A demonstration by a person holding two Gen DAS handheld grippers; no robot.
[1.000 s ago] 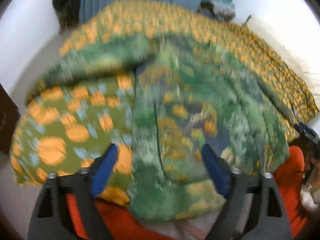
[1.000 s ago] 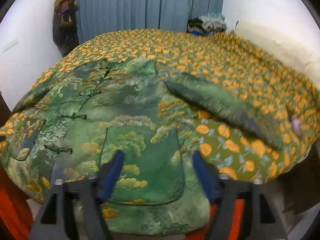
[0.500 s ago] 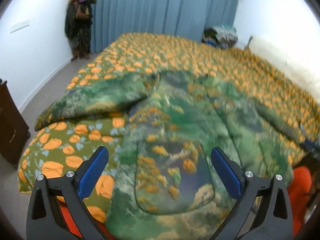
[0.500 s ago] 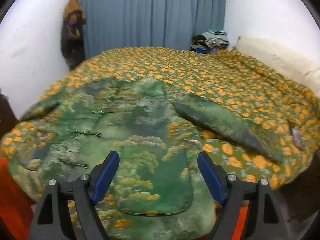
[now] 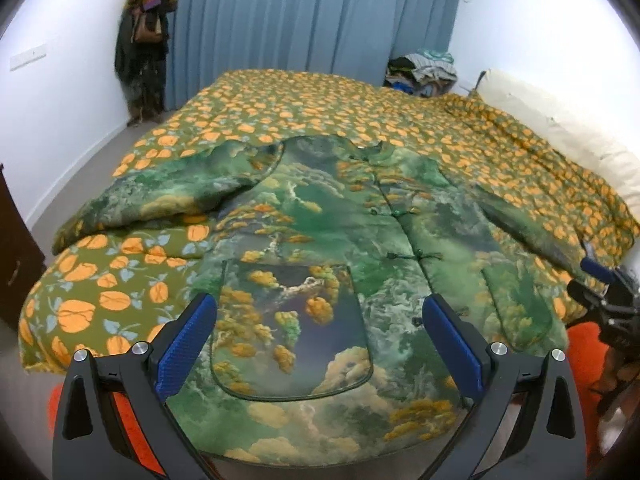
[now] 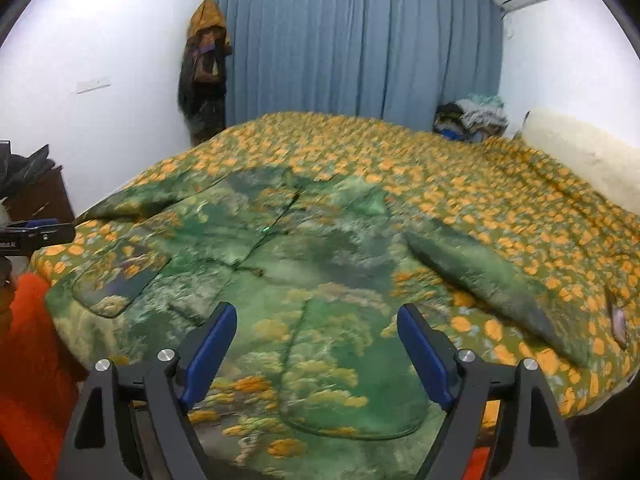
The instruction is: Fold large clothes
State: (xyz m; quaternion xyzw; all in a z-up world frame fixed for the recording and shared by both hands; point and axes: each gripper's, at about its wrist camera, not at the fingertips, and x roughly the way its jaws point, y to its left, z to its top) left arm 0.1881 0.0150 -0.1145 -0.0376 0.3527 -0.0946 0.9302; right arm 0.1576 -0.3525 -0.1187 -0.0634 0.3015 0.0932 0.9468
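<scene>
Lying flat on the bed [image 5: 304,96], the green jacket [image 5: 320,232] is untouched, while the left gripper [image 5: 320,344] and right gripper [image 6: 312,344] hover wide open, holding nothing.

Green landscape-print jacket [image 5: 340,248], orange-floral olive quilt [image 5: 320,108] (curtain [image 5: 312,16] blue)

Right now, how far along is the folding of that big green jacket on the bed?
Done: the green landscape-print jacket lies spread front up on the orange-flowered quilt, knot buttons fastened, both sleeves out to the sides. In hand: nothing; the left claw and right claw are both open above the hem, gripping no cloth. Left: every fold, since no sleeve or side is turned in.
</scene>
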